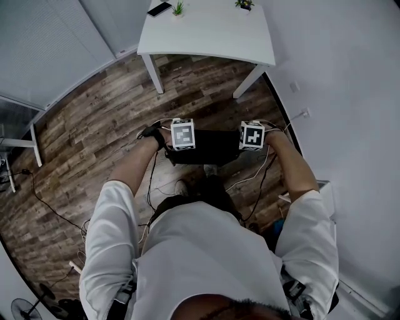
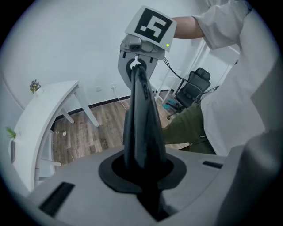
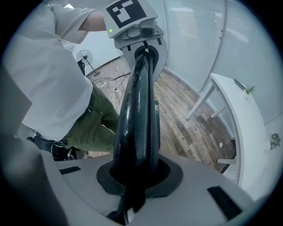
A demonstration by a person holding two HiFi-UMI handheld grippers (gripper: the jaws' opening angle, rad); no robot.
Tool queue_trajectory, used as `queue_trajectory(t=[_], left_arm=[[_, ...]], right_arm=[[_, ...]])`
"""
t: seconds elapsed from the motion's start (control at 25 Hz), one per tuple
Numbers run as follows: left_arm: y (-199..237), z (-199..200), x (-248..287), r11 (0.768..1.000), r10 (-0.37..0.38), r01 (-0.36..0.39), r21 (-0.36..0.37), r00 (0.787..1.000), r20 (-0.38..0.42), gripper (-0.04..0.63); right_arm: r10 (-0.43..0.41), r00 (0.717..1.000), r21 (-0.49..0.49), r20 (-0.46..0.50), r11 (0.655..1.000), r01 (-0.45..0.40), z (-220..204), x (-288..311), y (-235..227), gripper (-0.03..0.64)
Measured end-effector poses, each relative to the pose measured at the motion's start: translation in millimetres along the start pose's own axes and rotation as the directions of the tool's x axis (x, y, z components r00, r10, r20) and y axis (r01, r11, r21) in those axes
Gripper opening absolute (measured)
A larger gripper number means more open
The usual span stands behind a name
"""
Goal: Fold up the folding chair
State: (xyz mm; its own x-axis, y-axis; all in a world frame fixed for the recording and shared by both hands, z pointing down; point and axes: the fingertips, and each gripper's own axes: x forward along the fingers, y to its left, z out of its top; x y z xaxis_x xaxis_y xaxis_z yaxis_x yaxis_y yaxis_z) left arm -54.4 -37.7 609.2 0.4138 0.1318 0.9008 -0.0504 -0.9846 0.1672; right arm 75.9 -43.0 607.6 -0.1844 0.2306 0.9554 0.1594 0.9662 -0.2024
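Person: stands over the job in a white shirt [image 1: 200, 250], both forearms reaching forward and down.
Left gripper [image 2: 148, 192]: jaws pinched onto the black top edge of the folding chair [image 1: 209, 147], at that edge's left end; its marker cube [image 1: 182, 134] faces up.
Right gripper [image 3: 131, 194]: jaws likewise clamped on the same black edge, at its right end, with a marker cube [image 1: 252, 135] on top.
Folding chair: right in front of the person's legs, held between the two grippers. Its dark edge runs straight from one pair of jaws to the other. From above only its top part shows, so I can't tell how far it is folded.
Cables [image 1: 253, 178]: thin leads trail over the floor beside the chair and the person's feet.
Floor [image 1: 94, 125]: dark wood planks.
Fan [image 1: 25, 307]: low by the wall, behind the person's left side.
White table [image 1: 206, 37]: well beyond the chair, against the far wall.
On the table: a phone [image 1: 160, 9] and two small plants [image 1: 179, 8] [image 1: 244, 4] at its far edge.
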Motion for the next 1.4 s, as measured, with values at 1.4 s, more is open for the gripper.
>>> queue_trajectory(t=[1.4], left_arm=[[307, 66, -80, 0.995, 0.095, -0.095, -0.024, 0.995, -0.024, 0.049]], right_arm=[[-0.067, 0.997, -0.068, 0.036, 0.995, 0.07, -37, -113, -310, 0.063]])
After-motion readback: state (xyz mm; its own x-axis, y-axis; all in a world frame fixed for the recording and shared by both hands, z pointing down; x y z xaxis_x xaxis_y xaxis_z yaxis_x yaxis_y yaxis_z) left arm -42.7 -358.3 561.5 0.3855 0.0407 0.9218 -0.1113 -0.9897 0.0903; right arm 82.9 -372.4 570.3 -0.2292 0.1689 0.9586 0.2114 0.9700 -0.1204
